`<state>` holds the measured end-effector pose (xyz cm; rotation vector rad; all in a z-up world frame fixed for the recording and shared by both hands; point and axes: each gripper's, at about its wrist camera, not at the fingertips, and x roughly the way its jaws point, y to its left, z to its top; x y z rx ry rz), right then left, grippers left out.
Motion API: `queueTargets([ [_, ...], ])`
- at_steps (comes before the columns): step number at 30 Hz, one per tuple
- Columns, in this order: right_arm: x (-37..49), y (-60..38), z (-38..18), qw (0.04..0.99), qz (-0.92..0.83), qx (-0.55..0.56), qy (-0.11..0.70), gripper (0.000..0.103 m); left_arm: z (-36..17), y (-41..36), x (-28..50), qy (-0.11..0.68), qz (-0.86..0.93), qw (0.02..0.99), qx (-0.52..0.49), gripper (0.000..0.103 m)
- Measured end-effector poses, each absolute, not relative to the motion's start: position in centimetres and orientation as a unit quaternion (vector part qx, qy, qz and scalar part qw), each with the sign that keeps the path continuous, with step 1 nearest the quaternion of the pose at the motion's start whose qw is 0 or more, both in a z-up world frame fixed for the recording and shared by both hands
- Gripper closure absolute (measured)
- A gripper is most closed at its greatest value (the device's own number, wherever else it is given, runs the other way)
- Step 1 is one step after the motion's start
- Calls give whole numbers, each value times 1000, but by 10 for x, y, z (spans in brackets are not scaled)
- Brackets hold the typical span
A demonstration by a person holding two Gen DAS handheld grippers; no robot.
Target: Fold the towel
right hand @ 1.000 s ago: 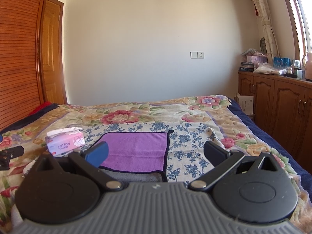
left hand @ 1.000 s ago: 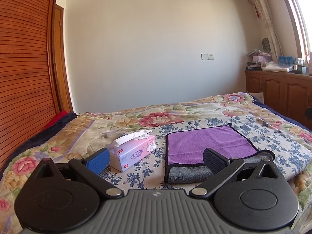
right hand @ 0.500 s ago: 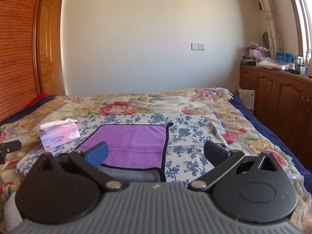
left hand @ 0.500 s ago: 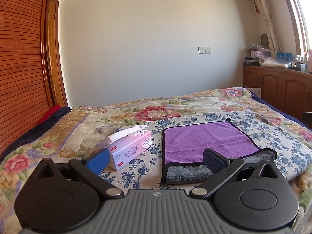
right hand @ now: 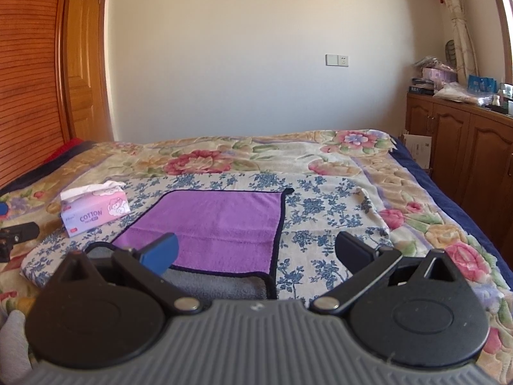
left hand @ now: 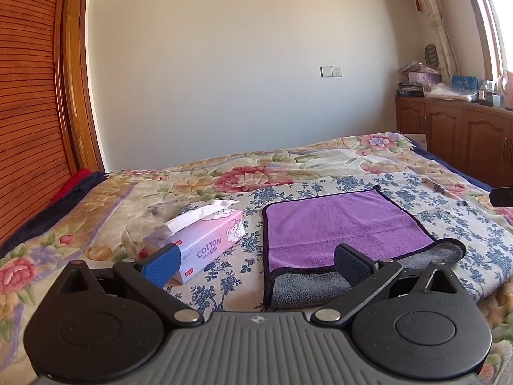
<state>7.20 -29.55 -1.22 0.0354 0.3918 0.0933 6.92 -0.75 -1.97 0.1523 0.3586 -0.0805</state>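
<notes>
Purple towel [left hand: 343, 224] flat (grey edge nearest)

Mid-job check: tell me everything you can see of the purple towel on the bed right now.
The towel is plush, microfibre-looking cloth, purple on its upper face and grey on the other, edged with dark piping. It lies flat on the blue-flowered bedspread, with a grey strip showing along its near edge, where the near right corner curls up. A small dark tab sticks out at its far right corner. The tissue box sits apart to its left. Neither the left gripper nor the right gripper touches it; both are open.
</notes>
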Motion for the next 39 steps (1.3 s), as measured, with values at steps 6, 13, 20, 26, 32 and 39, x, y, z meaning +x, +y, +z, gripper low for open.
queueTargets([
  [6,86,-290,-18,975,64,9,213,0,-27,-9,86,190,-45,977,81,0],
  [13,101,-287,-23,970,84,6,230,0,-39,-9,109,211,-49,973,80,0],
  [20,115,-282,-29,965,96,-1,242,0,-54,-6,130,239,-50,967,78,0],
  [26,124,-280,-35,962,104,-5,254,0,-59,-1,147,254,-68,963,58,3],
  [32,132,-280,-40,959,105,-4,263,0,-64,1,163,263,-83,960,47,9],
  [39,143,-282,-46,956,100,-1,275,0,-71,0,179,287,-107,951,43,35],
])
